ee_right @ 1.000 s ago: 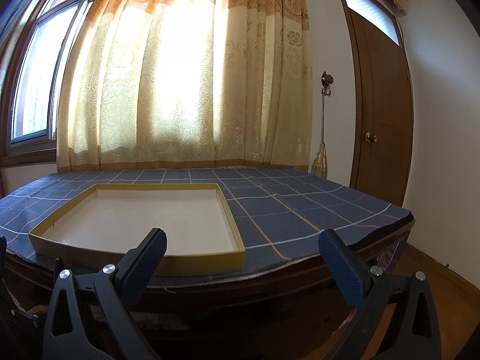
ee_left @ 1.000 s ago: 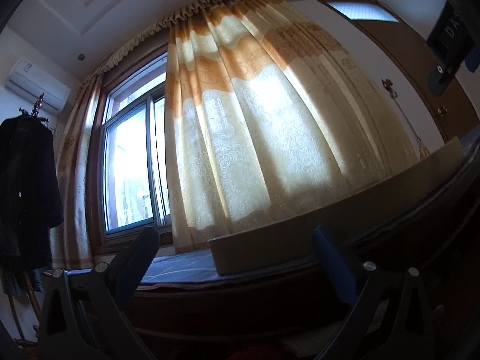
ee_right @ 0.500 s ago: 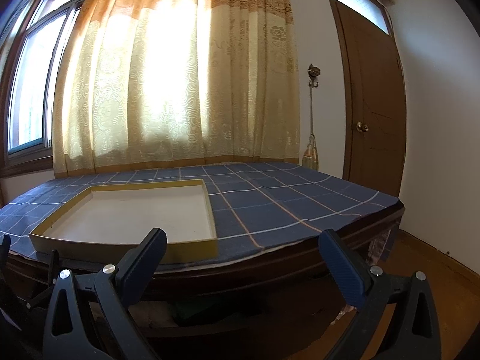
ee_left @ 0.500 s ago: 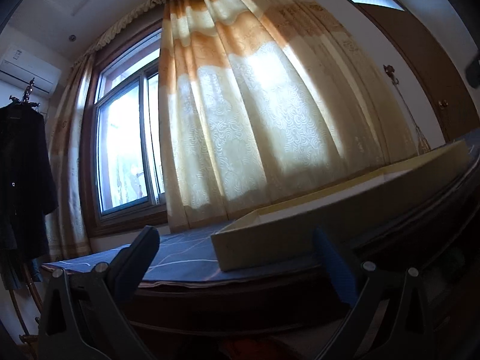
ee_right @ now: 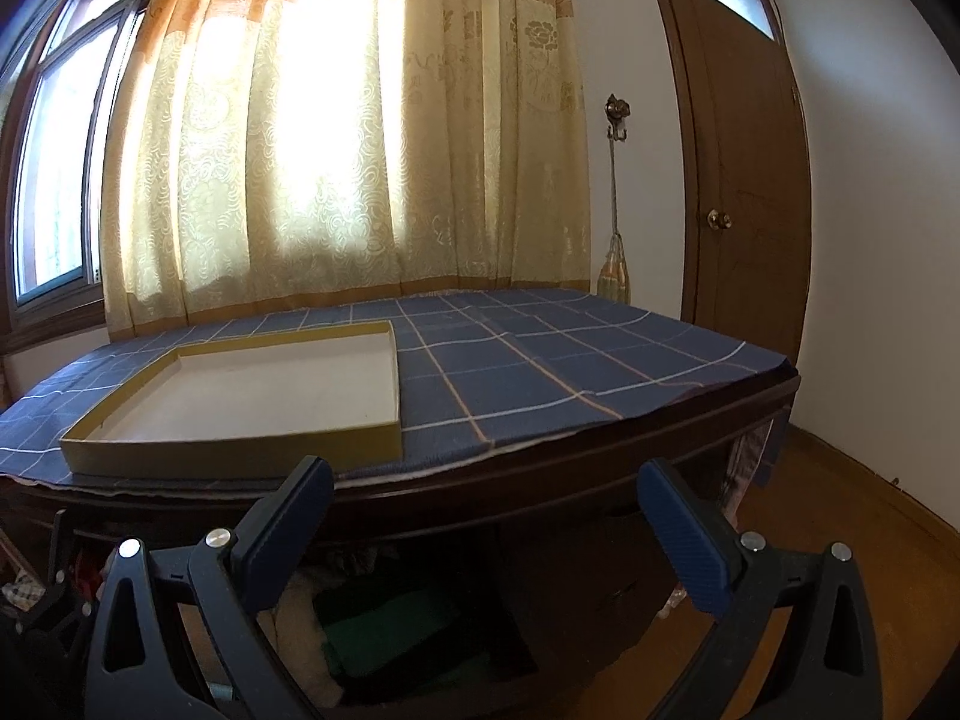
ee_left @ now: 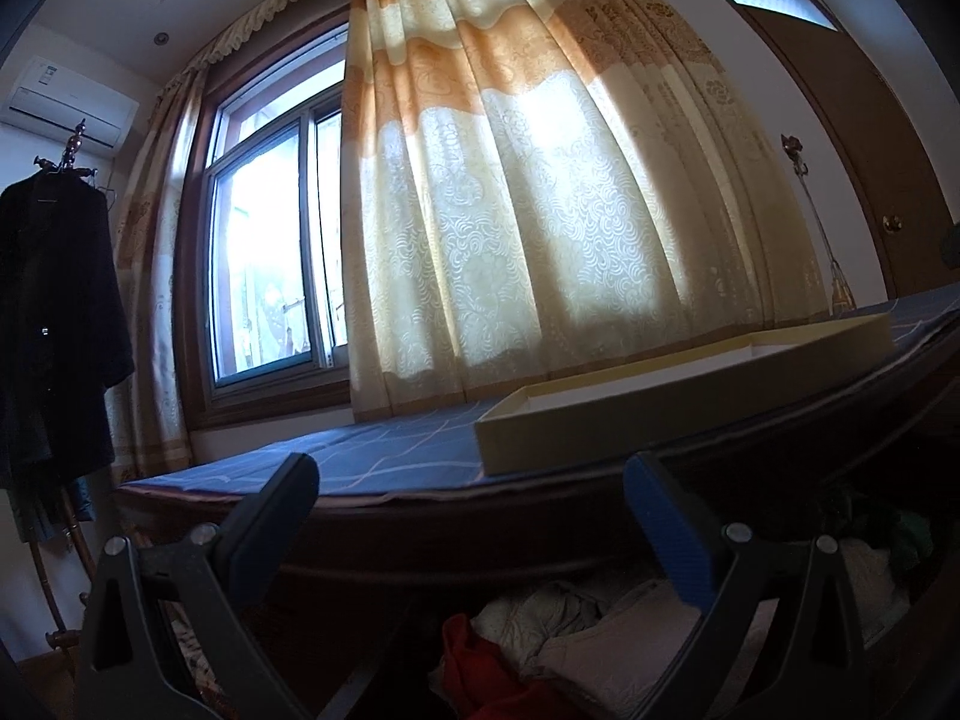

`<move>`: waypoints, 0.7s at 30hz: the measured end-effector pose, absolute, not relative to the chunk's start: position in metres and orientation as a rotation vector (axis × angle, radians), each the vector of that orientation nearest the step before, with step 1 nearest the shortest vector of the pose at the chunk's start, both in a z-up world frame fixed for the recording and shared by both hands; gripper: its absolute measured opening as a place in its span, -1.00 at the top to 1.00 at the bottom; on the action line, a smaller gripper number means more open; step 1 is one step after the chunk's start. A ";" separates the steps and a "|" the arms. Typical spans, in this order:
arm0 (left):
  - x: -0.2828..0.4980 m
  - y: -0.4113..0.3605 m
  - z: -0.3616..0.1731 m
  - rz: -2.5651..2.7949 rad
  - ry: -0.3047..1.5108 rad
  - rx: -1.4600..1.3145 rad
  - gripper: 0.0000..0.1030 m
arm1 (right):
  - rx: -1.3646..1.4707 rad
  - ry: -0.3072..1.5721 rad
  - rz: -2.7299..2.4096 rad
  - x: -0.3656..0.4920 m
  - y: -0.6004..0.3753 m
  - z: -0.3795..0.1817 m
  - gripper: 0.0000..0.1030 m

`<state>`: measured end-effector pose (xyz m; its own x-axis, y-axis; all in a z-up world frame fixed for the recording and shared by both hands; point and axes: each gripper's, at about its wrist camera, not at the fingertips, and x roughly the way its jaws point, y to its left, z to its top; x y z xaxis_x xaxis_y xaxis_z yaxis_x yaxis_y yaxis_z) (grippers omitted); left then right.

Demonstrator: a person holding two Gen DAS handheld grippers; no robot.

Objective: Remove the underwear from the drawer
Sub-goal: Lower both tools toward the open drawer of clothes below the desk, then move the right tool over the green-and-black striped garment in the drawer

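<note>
An open drawer under the table edge holds crumpled clothes: pale cream pieces (ee_left: 600, 630), a red one (ee_left: 474, 666) and a green one (ee_left: 906, 540). My left gripper (ee_left: 474, 498) hangs open just above them, fingers wide apart and holding nothing. In the right wrist view the same drawer shows a folded green cloth (ee_right: 390, 630) and a cream cloth (ee_right: 300, 618) in shadow. My right gripper (ee_right: 486, 498) is open too, in front of the table edge and above the drawer.
A shallow yellow-rimmed box (ee_right: 384, 360) lies on the blue checked tablecloth (ee_right: 540, 360). The dark wooden table edge (ee_right: 540, 480) overhangs the drawer. A curtain and window stand behind; a brown door (ee_right: 738, 180) is at the right, a dark coat (ee_left: 54, 312) at the left.
Both views have tilted down and drawn back from the table, so the drawer's clothes now show below its edge. Both grippers have stayed open.
</note>
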<state>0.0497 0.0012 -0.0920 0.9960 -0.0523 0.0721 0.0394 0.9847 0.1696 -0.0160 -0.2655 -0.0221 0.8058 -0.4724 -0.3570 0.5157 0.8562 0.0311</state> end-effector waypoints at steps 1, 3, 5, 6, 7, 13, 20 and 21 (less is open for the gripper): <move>0.046 0.003 -0.092 -0.045 -0.069 0.166 -1.00 | 0.132 0.353 -0.524 -0.018 -0.266 -0.023 -0.99; 0.037 0.007 -0.090 -0.044 -0.046 0.154 -1.00 | 0.137 0.362 -0.512 -0.023 -0.265 -0.024 -0.99; 0.028 0.012 -0.089 -0.035 -0.029 0.146 -1.00 | 0.143 0.372 -0.500 -0.028 -0.265 -0.027 -0.99; 0.024 0.013 -0.090 -0.032 -0.023 0.144 -1.00 | 0.149 0.377 -0.495 -0.030 -0.266 -0.028 -0.99; 0.019 0.015 -0.089 -0.030 -0.014 0.144 -1.00 | 0.159 0.386 -0.486 -0.033 -0.267 -0.029 -0.99; -0.001 0.018 -0.090 -0.018 0.001 0.163 -1.00 | 0.204 0.424 -0.468 -0.043 -0.276 -0.034 -0.99; -0.008 0.018 -0.090 -0.023 0.017 0.190 -1.00 | 0.234 0.466 -0.462 -0.050 -0.284 -0.041 -0.99; -0.007 0.019 -0.090 -0.022 0.023 0.185 -1.00 | 0.237 0.472 -0.461 -0.050 -0.285 -0.041 -0.99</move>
<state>-0.0071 0.0192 -0.0897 0.9995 -0.0198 -0.0247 0.0240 0.9828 0.1832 -0.0503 -0.2852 -0.0414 0.7911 -0.3708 -0.4865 0.4782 0.8709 0.1137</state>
